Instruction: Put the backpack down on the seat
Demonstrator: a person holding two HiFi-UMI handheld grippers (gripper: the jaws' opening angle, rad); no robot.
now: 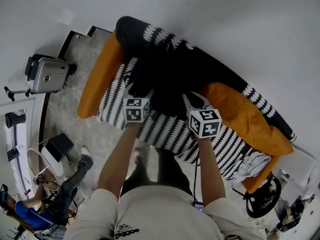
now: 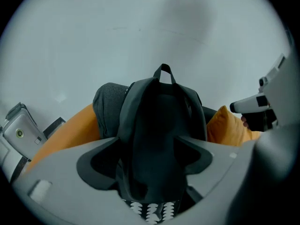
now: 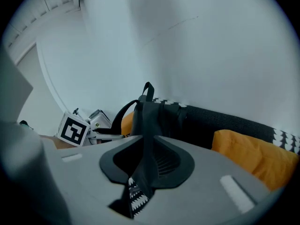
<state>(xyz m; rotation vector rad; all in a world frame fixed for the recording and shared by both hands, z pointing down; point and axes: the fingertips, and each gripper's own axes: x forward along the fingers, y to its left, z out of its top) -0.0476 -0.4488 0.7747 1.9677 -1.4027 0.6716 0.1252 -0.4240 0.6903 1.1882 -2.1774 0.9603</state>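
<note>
As the backpack (image 2: 159, 111) stands upright on the sofa seat (image 1: 165, 131) dead ahead, your left gripper (image 2: 150, 156) gapes around it; your right gripper (image 3: 147, 161) sits parted about its strap (image 3: 143, 125).

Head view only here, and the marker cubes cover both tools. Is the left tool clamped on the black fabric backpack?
Observer: No. The left tool has its jaws wide apart. The black fabric backpack fills the space between and ahead of them, apparently unpinched.
Operator: And the right side?
Observer: Between the jaws of the right tool runs a black strap of the backpack; whether they pinch it I cannot tell.
Operator: Is the backpack upright?
Observer: Yes, its top handle points straight up.
</note>
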